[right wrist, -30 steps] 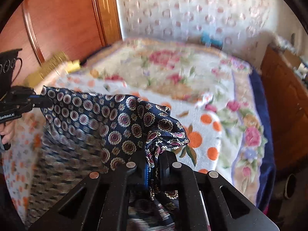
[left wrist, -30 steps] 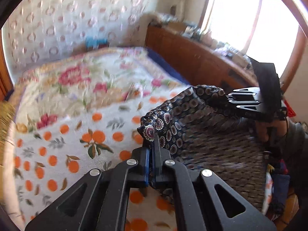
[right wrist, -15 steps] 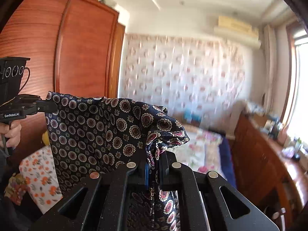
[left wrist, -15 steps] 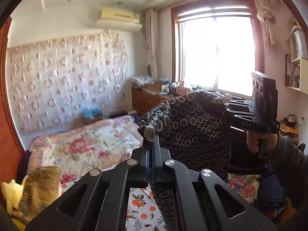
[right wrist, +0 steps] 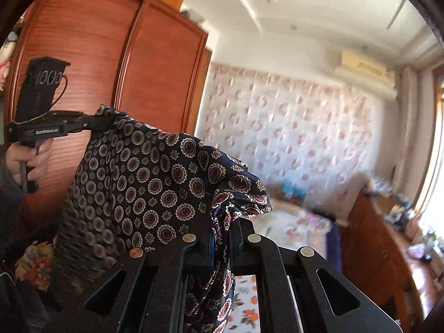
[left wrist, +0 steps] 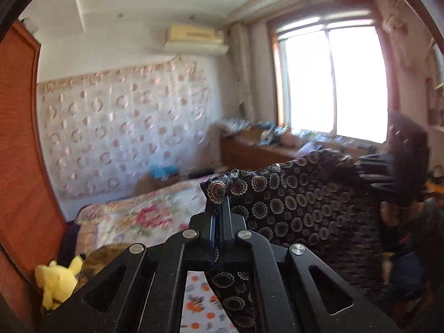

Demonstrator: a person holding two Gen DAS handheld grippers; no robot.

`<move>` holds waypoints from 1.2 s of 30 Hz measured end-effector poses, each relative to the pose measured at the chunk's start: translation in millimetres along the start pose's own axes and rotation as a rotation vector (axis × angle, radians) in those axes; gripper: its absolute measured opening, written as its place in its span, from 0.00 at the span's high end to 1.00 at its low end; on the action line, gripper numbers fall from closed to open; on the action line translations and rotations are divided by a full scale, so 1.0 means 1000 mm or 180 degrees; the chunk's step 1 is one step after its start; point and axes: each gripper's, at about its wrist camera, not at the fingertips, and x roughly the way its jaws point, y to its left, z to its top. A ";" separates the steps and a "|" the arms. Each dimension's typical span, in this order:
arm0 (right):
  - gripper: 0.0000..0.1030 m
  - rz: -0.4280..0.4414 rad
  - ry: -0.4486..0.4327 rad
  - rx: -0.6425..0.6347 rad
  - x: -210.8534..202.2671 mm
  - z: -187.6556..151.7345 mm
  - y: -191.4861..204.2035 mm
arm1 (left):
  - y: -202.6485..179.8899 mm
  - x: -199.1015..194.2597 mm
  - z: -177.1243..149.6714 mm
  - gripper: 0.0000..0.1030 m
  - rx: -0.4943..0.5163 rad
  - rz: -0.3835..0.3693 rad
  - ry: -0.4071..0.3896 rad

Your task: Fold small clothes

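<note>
A dark navy cloth printed with round medallions hangs in the air, stretched between my two grippers. In the left wrist view my left gripper is shut on one top corner of it. The right gripper shows blurred at the far right, holding the other end. In the right wrist view my right gripper is shut on a bunched corner of the cloth. The left gripper, held by a hand, grips the opposite corner at the upper left. The cloth's lower part hangs out of sight behind the grippers.
Below lies a bed with a floral cover and an orange-print sheet. A yellow plush toy sits at its left edge. A tall wooden wardrobe stands on the left and a cluttered wooden cabinet under the window.
Both grippers rose and tilted up, lifting the cloth off the bed. The views swung from the bedspread to the wall and ceiling. Both grips have stayed shut.
</note>
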 end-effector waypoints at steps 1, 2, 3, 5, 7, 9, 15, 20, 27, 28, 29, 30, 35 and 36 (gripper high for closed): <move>0.94 0.0083 0.0092 0.0035 0.023 -0.010 -0.004 | 0.009 0.025 -0.014 0.97 -0.0007 0.0075 0.0132; 0.94 0.0167 0.0179 0.0061 0.049 -0.023 -0.011 | 0.022 0.059 -0.035 0.97 -0.0034 0.0158 0.0311; 0.94 0.0212 0.0251 0.0069 0.071 -0.034 -0.017 | 0.032 0.089 -0.056 0.97 -0.0053 0.0221 0.0492; 0.93 0.0288 0.0450 0.0127 0.130 -0.065 -0.024 | 0.050 0.146 -0.099 0.97 -0.0109 0.0337 0.0828; 0.93 0.0301 0.0635 0.0189 0.185 -0.092 -0.032 | 0.066 0.190 -0.137 0.97 -0.0233 0.0401 0.1112; 0.94 0.0261 0.0911 0.0282 0.244 -0.119 -0.043 | 0.085 0.236 -0.173 0.97 -0.0370 0.0420 0.1386; 0.93 0.0294 0.1327 0.0480 0.326 -0.149 -0.075 | 0.089 0.278 -0.188 0.97 -0.0420 0.0353 0.1488; 0.92 0.0321 0.1447 0.0537 0.334 -0.144 -0.080 | 0.081 0.288 -0.179 0.96 -0.0381 0.0279 0.1514; 0.81 0.0217 0.1532 0.0728 0.344 -0.156 -0.054 | 0.072 0.270 -0.179 0.41 -0.0363 0.0208 0.1468; 0.75 0.0197 0.1527 0.0753 0.344 -0.158 -0.053 | 0.071 0.264 -0.180 0.34 -0.0360 0.0191 0.1457; 0.68 0.0192 0.1510 0.0797 0.337 -0.156 -0.054 | 0.068 0.257 -0.181 0.31 -0.0354 0.0183 0.1434; 0.62 0.0186 0.1492 0.0836 0.333 -0.157 -0.052 | 0.066 0.250 -0.181 0.27 -0.0350 0.0178 0.1425; 0.36 0.0210 0.1561 0.0970 0.292 -0.167 -0.037 | 0.055 0.213 -0.190 0.26 -0.0432 0.0072 0.1435; 0.35 0.0247 0.1606 0.0996 0.282 -0.171 -0.033 | 0.052 0.203 -0.194 0.26 -0.0432 0.0067 0.1437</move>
